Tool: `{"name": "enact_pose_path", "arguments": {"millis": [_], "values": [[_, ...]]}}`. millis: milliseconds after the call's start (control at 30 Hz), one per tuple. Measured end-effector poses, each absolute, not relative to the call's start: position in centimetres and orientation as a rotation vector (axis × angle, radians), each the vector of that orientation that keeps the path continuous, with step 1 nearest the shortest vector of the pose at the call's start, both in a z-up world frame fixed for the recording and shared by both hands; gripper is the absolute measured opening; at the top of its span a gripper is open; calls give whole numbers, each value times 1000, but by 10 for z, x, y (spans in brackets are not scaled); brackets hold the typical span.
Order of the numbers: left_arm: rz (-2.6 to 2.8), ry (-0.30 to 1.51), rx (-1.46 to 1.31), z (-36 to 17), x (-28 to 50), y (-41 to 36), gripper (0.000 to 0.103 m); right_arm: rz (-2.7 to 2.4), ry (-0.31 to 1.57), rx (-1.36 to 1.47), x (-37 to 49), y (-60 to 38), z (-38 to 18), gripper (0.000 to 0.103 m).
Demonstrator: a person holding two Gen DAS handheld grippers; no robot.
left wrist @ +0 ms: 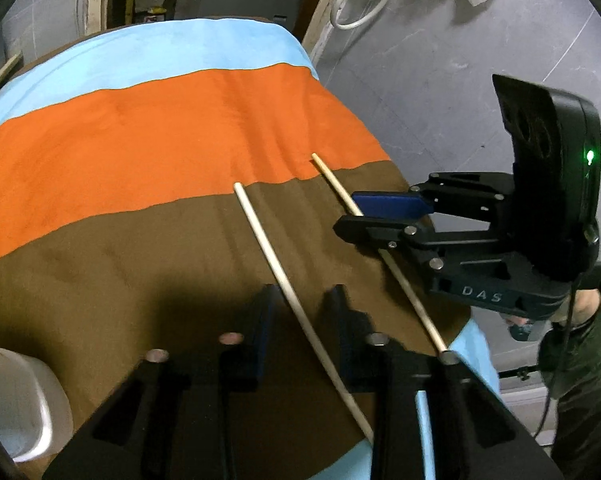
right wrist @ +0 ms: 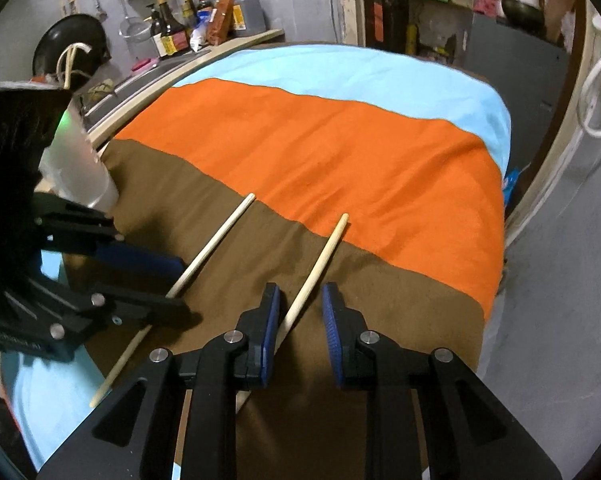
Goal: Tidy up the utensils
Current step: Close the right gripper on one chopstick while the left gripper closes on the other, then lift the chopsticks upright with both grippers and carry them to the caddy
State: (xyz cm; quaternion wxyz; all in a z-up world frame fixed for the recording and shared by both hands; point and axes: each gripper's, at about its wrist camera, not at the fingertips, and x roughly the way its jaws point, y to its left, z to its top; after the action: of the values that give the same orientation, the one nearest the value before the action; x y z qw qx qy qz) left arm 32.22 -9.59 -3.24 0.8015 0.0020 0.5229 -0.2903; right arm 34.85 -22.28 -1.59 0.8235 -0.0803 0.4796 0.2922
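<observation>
Left gripper point(left wrist: 300, 300) apart, chopstick point(left wrist: 284, 280) between pads, unpinched. Right gripper point(right wrist: 300, 304) apart, straddling second chopstick point(right wrist: 316, 260). Both sticks lie on brown band of cloth point(right wrist: 340, 140), tips toward 12 o'clock.

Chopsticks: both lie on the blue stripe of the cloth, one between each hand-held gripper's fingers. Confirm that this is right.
Not quite. The two chopsticks lie mostly on the brown stripe, their far tips just reaching the orange, not on the blue; the right wrist view shows it. One does lie between each hand-held gripper's fingers: left, right.
</observation>
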Motion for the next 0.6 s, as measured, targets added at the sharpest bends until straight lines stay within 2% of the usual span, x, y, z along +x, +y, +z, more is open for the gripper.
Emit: {"name": "enact_pose_path", "arguments": {"millis": [100, 167, 367, 600], "values": [[-623, 1123, -58, -36, 324, -90, 8, 601, 1029, -138, 351, -223, -17, 14], [-625, 1108, -91, -34, 321, -86, 6, 589, 1043, -77, 352, -226, -17, 7], [-643, 962, -130, -7, 297, -75, 4, 561, 1017, 59, 338, -236, -10, 3], [-625, 728, -111, 30, 260, -60, 2, 546, 734, 78, 284, -235, 26, 3]]}}
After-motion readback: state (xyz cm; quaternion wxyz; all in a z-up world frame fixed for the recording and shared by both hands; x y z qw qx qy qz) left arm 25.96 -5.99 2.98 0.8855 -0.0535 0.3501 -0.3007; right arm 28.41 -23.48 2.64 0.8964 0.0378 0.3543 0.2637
